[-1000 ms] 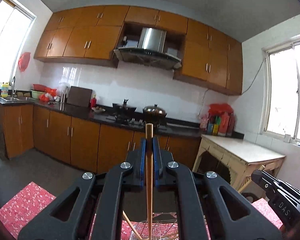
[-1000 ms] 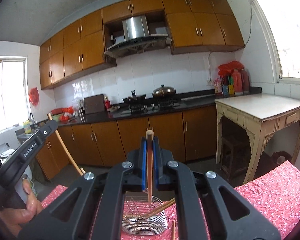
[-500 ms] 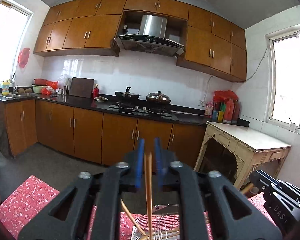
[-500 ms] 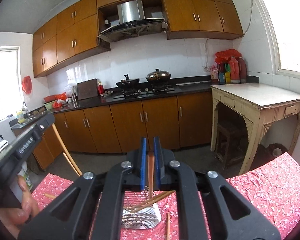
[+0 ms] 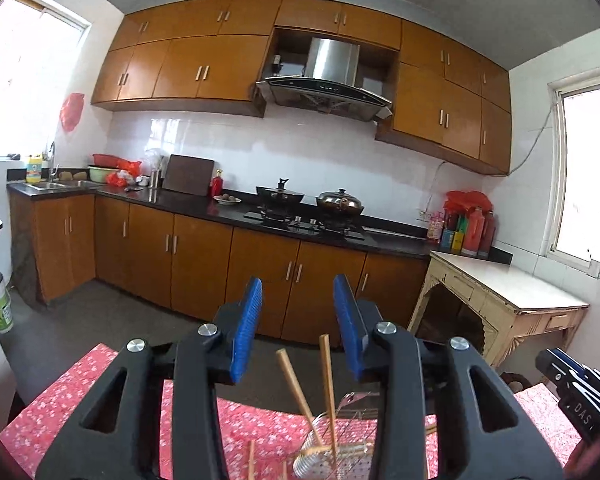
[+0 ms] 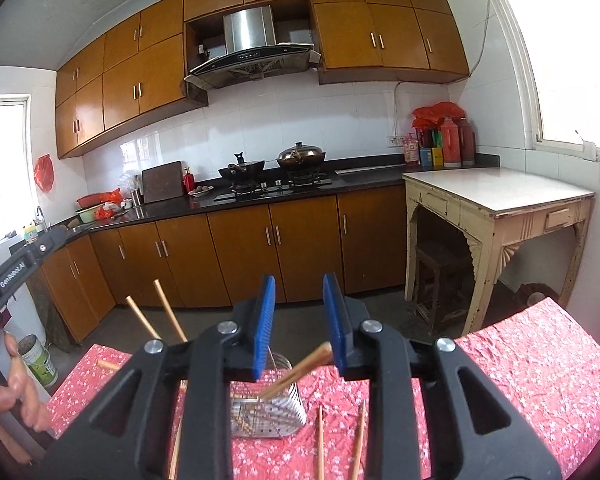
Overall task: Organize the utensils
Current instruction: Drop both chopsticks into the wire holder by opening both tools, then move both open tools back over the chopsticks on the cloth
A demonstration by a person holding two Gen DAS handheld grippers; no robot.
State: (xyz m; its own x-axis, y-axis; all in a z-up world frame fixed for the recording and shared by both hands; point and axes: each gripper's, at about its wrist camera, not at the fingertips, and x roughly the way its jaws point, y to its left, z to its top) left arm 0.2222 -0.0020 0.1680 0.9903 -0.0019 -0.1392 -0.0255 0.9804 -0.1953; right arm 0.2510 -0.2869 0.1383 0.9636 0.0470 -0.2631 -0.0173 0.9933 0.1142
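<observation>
A metal wire utensil holder [image 6: 268, 412] stands on the red floral tablecloth [image 6: 532, 376]; it also shows in the left wrist view [image 5: 340, 452]. Wooden chopsticks [image 5: 328, 384] stand in it, leaning apart; one [image 6: 296, 370] leans right in the right wrist view. My left gripper [image 5: 298, 328] is open and empty above the holder. My right gripper [image 6: 298, 326] is open and empty above it too. Loose chopsticks [image 6: 320, 440] lie on the cloth in front of the holder.
The left gripper's body [image 6: 20, 268] and a hand [image 6: 16, 392] are at the left of the right wrist view. Kitchen cabinets [image 6: 240, 252] and a cream side table [image 6: 496, 200] stand beyond the table's far edge.
Both grippers have opened and let go of their chopsticks, which dropped into the wire holder. Both grippers have lifted slightly away.
</observation>
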